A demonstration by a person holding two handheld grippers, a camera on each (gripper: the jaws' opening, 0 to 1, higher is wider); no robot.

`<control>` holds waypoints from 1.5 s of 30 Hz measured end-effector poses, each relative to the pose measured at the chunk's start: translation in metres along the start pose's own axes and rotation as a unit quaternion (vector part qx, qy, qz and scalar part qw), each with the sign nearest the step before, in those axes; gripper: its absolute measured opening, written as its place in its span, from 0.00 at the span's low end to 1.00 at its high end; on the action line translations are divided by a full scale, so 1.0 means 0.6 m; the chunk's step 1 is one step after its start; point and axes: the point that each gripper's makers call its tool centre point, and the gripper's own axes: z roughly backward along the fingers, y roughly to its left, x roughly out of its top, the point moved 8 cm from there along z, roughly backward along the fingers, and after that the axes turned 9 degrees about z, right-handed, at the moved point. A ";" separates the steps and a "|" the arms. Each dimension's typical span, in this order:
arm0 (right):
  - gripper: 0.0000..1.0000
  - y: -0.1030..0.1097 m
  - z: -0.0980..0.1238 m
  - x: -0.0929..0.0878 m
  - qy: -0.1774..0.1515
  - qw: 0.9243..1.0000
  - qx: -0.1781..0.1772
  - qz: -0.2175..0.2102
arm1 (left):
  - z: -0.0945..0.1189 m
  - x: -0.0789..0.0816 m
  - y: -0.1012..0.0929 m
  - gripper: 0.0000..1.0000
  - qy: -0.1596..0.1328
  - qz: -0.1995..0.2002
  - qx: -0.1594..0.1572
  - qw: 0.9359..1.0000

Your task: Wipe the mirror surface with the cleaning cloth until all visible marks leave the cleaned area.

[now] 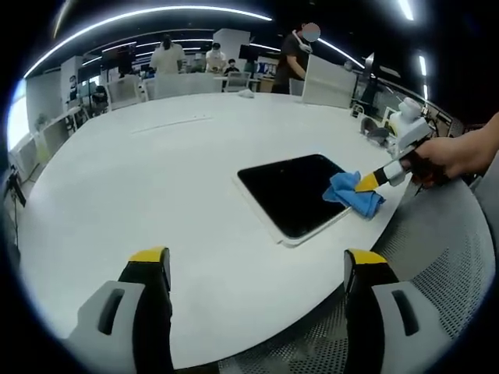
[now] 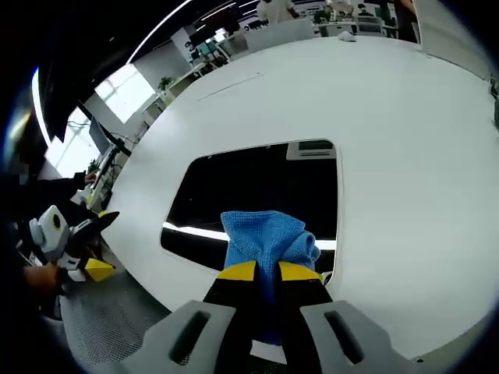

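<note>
while clamped tight on blue cloth (image 2: pixel 269 243), right gripper (image 2: pixel 267 271) presses it onto mirror (image 2: pixel 257 187) lower edge, centre frame. left gripper (image 1: pixel 257 261) wide apart, holding nothing, low over white table (image 1: pixel 140 171) with bare room upper left. left gripper view adds people (image 1: pixel 168 54) along far edge.

You're in an open-plan office: a big white counter (image 1: pixel 156 179), desks with monitors (image 1: pixel 117 58), office chairs (image 1: pixel 125 89), ceiling light strips (image 1: pixel 156 14), people (image 1: pixel 166 56) standing about.
</note>
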 end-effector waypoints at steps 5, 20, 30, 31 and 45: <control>0.03 -0.003 0.001 0.001 0.002 1.000 0.000 -0.004 | 0.002 0.001 -0.003 0.92 -0.001 0.000 0.000 1.000; 0.03 -0.020 0.008 -0.001 0.000 1.000 -0.004 -0.013 | 0.002 0.001 -0.003 0.92 0.000 0.001 -0.001 1.000; 0.04 -0.031 0.013 -0.001 0.000 1.000 -0.010 -0.019 | 0.003 0.002 -0.006 0.92 0.001 0.001 -0.002 1.000; 0.04 -0.031 0.013 -0.001 0.000 1.000 -0.010 -0.021 | 0.002 0.002 -0.006 0.92 0.001 0.001 -0.003 1.000; 0.03 -0.041 0.019 -0.002 0.009 1.000 -0.019 -0.023 | -0.001 -0.001 -0.004 0.92 0.006 -0.001 -0.007 1.000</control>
